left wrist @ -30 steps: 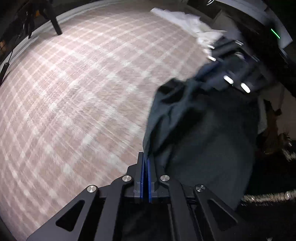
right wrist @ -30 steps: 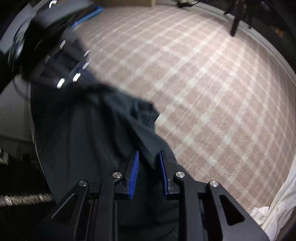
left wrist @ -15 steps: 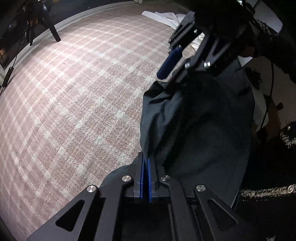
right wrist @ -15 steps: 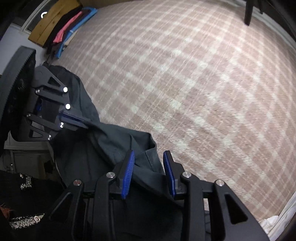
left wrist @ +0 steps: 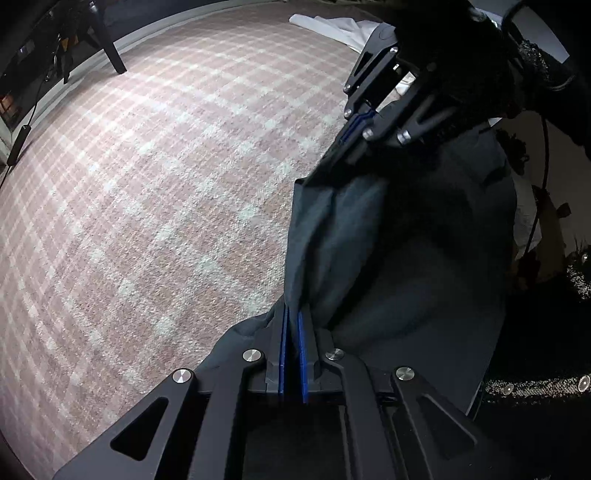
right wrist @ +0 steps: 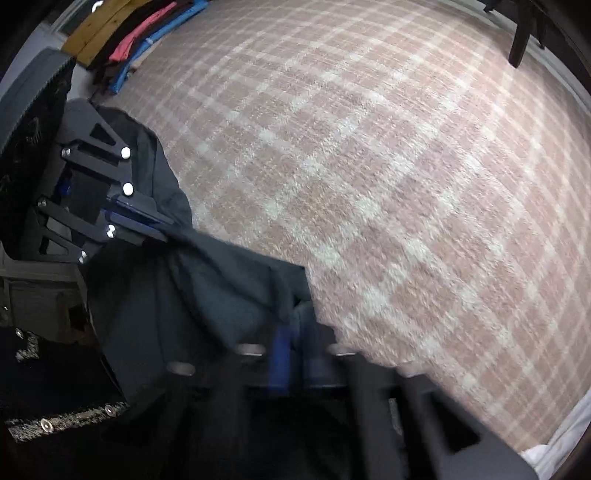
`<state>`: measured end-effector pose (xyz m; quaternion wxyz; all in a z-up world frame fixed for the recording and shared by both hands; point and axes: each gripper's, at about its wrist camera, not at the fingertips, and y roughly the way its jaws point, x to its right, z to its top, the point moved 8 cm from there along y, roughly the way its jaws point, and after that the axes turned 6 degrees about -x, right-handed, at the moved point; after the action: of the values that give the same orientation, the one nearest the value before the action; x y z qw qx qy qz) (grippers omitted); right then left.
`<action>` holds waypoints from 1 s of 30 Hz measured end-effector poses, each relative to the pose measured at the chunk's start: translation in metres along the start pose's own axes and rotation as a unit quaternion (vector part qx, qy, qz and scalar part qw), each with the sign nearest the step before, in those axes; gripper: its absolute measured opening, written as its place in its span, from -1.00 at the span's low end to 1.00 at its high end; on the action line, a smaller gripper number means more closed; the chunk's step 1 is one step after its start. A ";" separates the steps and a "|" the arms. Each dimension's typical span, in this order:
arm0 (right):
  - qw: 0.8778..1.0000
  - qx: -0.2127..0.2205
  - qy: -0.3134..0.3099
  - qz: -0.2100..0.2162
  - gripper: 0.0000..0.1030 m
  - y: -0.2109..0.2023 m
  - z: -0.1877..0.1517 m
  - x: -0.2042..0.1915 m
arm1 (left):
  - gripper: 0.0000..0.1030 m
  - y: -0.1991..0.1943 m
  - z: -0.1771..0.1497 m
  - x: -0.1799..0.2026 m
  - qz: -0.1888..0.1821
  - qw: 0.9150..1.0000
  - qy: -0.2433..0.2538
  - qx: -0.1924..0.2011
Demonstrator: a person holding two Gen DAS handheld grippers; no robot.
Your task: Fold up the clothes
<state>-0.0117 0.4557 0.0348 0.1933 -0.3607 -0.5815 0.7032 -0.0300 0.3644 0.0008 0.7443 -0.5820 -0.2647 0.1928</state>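
A dark grey garment (left wrist: 399,258) hangs in the air between my two grippers, above a pink plaid carpet (left wrist: 166,166). My left gripper (left wrist: 291,314) is shut on one edge of it. My right gripper (left wrist: 351,133) shows in the left wrist view at the upper right, shut on the other top corner. In the right wrist view the garment (right wrist: 221,288) drapes from the right gripper (right wrist: 295,325), which is blurred, across to the left gripper (right wrist: 159,229) at the left. The lower part of the garment is hidden behind the gripper bodies.
A white cloth (left wrist: 332,27) lies on the carpet at the far side, also at the right wrist view's lower right corner (right wrist: 554,450). Folded coloured clothes (right wrist: 147,40) are stacked by the wall. Dark furniture legs (left wrist: 110,51) stand at the carpet's edge.
The right gripper's jaws, open around the garment's corner before, have closed on it. The garment is now stretched between both grippers. The left gripper stayed shut on its edge.
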 end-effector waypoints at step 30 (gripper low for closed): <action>0.862 0.264 0.414 -0.124 -0.39 -0.196 -0.392 0.063 | -0.58 0.010 0.068 0.208 -0.108 0.979 0.172 0.031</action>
<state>0.2043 0.8142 0.1797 0.5898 -0.4795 -0.2804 0.5862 0.0917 0.5429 0.0392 0.8130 -0.5510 -0.1877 0.0162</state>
